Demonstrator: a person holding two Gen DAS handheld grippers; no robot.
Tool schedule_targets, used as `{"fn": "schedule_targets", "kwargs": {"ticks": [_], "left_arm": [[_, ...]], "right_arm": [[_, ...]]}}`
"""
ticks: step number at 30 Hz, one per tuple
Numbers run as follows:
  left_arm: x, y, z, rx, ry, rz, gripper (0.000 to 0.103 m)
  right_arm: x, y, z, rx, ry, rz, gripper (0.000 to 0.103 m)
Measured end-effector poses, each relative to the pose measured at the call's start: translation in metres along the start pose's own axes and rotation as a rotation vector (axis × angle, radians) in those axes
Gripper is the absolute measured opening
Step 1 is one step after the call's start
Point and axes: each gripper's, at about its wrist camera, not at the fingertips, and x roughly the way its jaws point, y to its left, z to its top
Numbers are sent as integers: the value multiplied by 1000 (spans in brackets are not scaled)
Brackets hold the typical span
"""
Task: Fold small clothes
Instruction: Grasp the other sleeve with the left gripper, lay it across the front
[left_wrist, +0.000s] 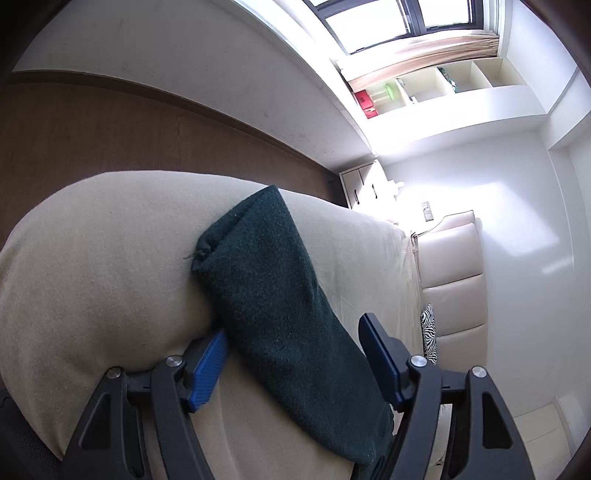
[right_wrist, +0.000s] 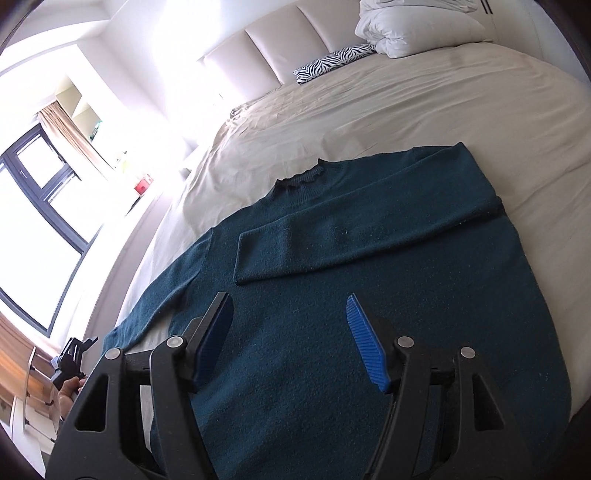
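Observation:
A dark teal sweater (right_wrist: 332, 350) lies flat on the beige bed sheet (right_wrist: 406, 110), collar (right_wrist: 301, 177) pointing toward the headboard. One sleeve (right_wrist: 369, 229) is folded across the chest; the other sleeve (right_wrist: 162, 295) stretches out to the lower left. My right gripper (right_wrist: 288, 306) hovers open over the sweater's body with nothing between its pads. In the left wrist view that outstretched sleeve (left_wrist: 280, 302) runs between the fingers of my left gripper (left_wrist: 295, 350), which is open; the left pad (left_wrist: 208, 369) sits beside the cloth, the right one stands clear. A hand (right_wrist: 68, 397) holds the left gripper (right_wrist: 79, 343) by the cuff.
White bedding (right_wrist: 417, 26) and a zebra-print pillow (right_wrist: 332, 62) lie by the padded headboard (right_wrist: 288, 40). A window (right_wrist: 37, 221) and shelves are on the left side. Beyond the bed's edge are a wooden floor (left_wrist: 74, 140) and a white cabinet (left_wrist: 360, 181).

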Motion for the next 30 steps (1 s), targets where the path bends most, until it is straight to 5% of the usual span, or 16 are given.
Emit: {"fn": "schedule_targets", "kwargs": {"ticks": [1,2,3,7,11,15,19,23,27,30], "left_arm": [[4,-2,3,9,1,15,48],[9,-3,5,12,15,21,17],[13,-5,6,17,29,31,7],[9,-40,-1,162,-23,59,8],[4,-113,-40,450,-38,40,8],[3,-199,-127,820,-10,-28,8],[12,-262,-250,1158,49,-106,8],[36,-277,-369,1354,160,-167,8],[77,-255,-446,1500,295,-115,13],[84,-232,-456,1525,365,-73,45]], "right_arm": [[-2,-3,1,6,-2,2,63],[-4,-5,1,14,-6,3,63],[-8,-8,0,23,-10,3,63],[-9,-26,0,56,-13,1,63],[-10,-47,-5,99,-12,4,63],[-12,-68,-7,131,-15,3,63],[-15,-93,-9,179,-28,-2,63],[-22,-121,-10,226,-46,-12,63],[-26,-147,-9,265,-52,-30,63],[-24,-164,-10,297,-42,-53,63]]}}
